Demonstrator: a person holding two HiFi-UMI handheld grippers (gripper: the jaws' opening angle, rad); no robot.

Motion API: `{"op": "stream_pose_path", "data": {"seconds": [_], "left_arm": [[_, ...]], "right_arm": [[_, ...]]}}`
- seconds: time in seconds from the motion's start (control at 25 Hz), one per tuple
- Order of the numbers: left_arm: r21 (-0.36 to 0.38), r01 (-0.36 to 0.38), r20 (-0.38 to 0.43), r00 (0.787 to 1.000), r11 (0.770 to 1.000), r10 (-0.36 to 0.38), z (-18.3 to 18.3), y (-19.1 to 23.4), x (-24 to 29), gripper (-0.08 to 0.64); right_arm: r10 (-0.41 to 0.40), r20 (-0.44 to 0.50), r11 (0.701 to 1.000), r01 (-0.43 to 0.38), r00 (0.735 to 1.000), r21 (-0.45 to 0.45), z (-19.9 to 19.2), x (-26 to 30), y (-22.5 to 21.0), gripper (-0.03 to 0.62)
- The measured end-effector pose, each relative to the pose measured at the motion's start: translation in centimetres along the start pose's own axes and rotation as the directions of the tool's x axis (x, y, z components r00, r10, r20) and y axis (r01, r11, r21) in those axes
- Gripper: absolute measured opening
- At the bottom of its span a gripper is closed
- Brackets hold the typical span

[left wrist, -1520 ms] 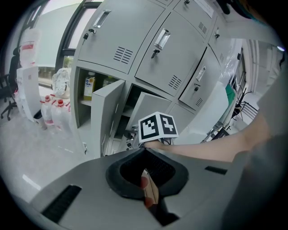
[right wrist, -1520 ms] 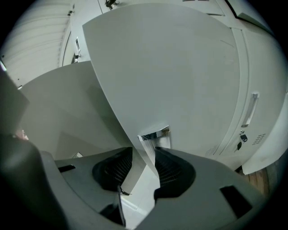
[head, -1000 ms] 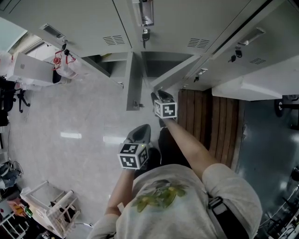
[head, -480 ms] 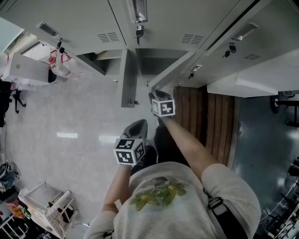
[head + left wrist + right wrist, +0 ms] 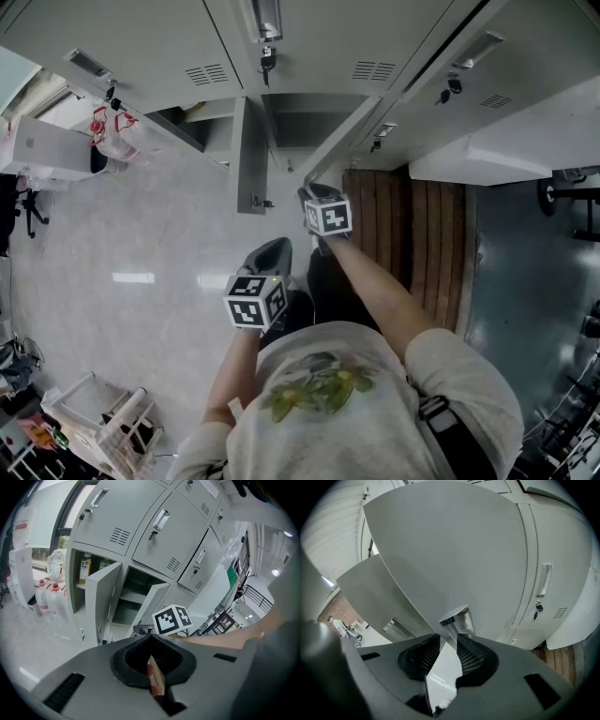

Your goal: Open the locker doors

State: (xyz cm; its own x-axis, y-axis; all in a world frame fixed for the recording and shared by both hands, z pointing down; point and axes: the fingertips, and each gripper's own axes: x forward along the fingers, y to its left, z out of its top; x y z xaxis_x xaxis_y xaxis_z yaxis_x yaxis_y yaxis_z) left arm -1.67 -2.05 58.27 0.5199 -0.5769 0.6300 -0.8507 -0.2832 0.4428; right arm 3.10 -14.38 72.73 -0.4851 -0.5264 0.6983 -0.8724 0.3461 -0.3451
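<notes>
- Grey metal lockers (image 5: 309, 37) run across the top of your head view, with flat, pale, vented fronts.
- Two lower doors stand ajar at upper centre. The left door (image 5: 251, 159) is swung out edge-on, and the right door (image 5: 352, 141) slants down toward you.
- Your right tool (image 5: 449, 639) is at the right door's free edge, with the chrome handle (image 5: 459, 618) between its jaws. They have just been narrowing, but a strip of floor (image 5: 440, 677) shows beside one pad, so no firm clamp is visible.
- Your left tool (image 5: 151, 639) sits lower in the frame, jaws drawn almost together on nothing.
- The right door hides most of the bay behind it, and the frame edge cuts off the upper lockers.
- Compared with a second ago, the lockers sit slightly further left in the head view. Both doors keep about the same angle.
</notes>
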Motion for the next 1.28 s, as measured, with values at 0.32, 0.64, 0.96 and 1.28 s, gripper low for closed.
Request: {"op": "stream_pose_path", "data": {"seconds": [0.32,0.64,0.96,1.28], "left_arm": [[0.017,0.022,-0.009,1.000,1.000,-0.022,-0.4,-0.5,0.0,0.031],[0.037,0.047,-0.027,0.999,0.998,-0.046,-0.9,-1.3,0.1,0.031],[0.065,0.079,-0.045,0.996,0.995,-0.076,-1.4,-2.4,0.4,0.031],[0.093,0.116,-0.074,0.991,0.989,-0.109,-2.0,-3.5,1.0,0.030]], "right_arm": [[0.001,0.000,1.000,-0.001,1.000,0.007,-1.2,-0.8,-0.3,0.099],[0.003,0.000,1.000,-0.003,1.000,0.020,-2.0,-2.1,-0.8,0.080],[-0.010,0.002,1.000,0.010,1.000,0.025,-3.1,-3.5,-1.7,0.068],[-0.045,0.013,0.998,0.044,0.999,0.047,-4.2,-4.8,-3.1,0.063]]}}
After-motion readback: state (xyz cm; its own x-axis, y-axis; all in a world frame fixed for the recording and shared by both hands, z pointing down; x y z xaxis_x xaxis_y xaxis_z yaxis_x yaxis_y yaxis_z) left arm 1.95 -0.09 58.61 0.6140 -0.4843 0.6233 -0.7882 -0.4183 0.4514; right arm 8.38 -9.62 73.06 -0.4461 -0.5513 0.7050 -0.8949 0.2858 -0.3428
